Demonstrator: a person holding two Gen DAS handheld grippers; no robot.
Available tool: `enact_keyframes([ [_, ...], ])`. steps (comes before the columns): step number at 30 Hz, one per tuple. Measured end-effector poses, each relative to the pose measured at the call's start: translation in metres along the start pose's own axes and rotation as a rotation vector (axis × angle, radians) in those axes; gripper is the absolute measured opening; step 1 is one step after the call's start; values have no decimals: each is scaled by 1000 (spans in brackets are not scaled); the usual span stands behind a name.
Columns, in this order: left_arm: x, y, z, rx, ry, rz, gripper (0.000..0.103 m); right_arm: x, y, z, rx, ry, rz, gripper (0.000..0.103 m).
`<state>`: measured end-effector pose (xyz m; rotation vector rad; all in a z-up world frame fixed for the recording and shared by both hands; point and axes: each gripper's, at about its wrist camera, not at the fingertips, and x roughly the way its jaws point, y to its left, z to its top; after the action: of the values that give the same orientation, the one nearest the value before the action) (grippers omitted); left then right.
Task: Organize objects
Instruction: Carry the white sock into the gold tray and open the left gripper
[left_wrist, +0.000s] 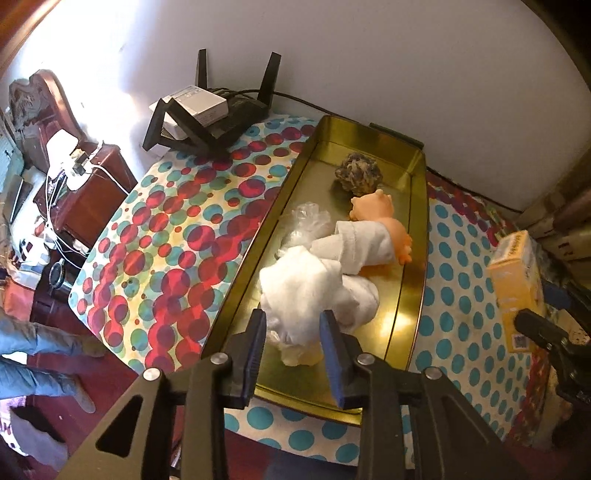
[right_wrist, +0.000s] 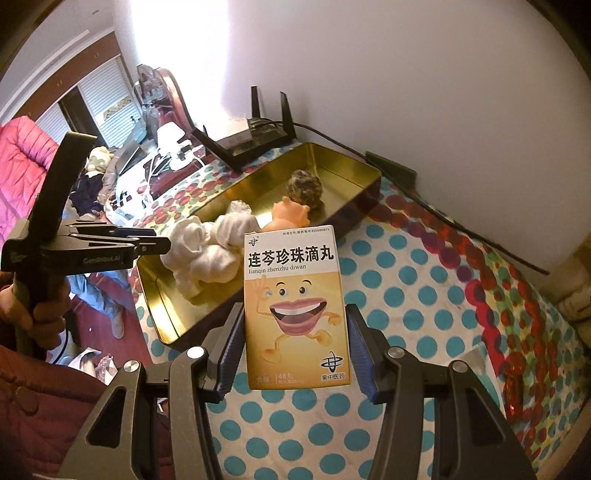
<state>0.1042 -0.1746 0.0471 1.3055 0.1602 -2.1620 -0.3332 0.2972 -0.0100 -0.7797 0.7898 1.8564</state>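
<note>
The right gripper (right_wrist: 295, 347) is clamped on a yellow medicine box (right_wrist: 295, 306), held upright above the polka-dot tablecloth (right_wrist: 424, 295), just short of the gold tin tray (right_wrist: 369, 173). The left gripper (left_wrist: 293, 347) hangs over the tray's near end with its jaws slightly parted; the white cloth bundle (left_wrist: 306, 280) lies below them, and the pads do not appear to press on it.

Status: the tray already contains the white cloth bundle, a crumpled clear plastic wrap (left_wrist: 306, 221), a rubber doll (left_wrist: 373, 218) and a woven rope ball (left_wrist: 358, 177). The medicine box appears to be the remaining item.

Clearance: open tray floor remains at the far end behind the ball and along the wall-side rim. A router (left_wrist: 221, 114) stands beyond the tray.
</note>
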Motion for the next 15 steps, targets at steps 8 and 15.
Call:
enact_keyframes([
  [8,-7,11,-3,-5,3,-7,32,10,18,18,-54,-5,24,50],
  [15,-14,23,0,-22,-11,-2,34,21,32,39,-106,-10,45,50],
])
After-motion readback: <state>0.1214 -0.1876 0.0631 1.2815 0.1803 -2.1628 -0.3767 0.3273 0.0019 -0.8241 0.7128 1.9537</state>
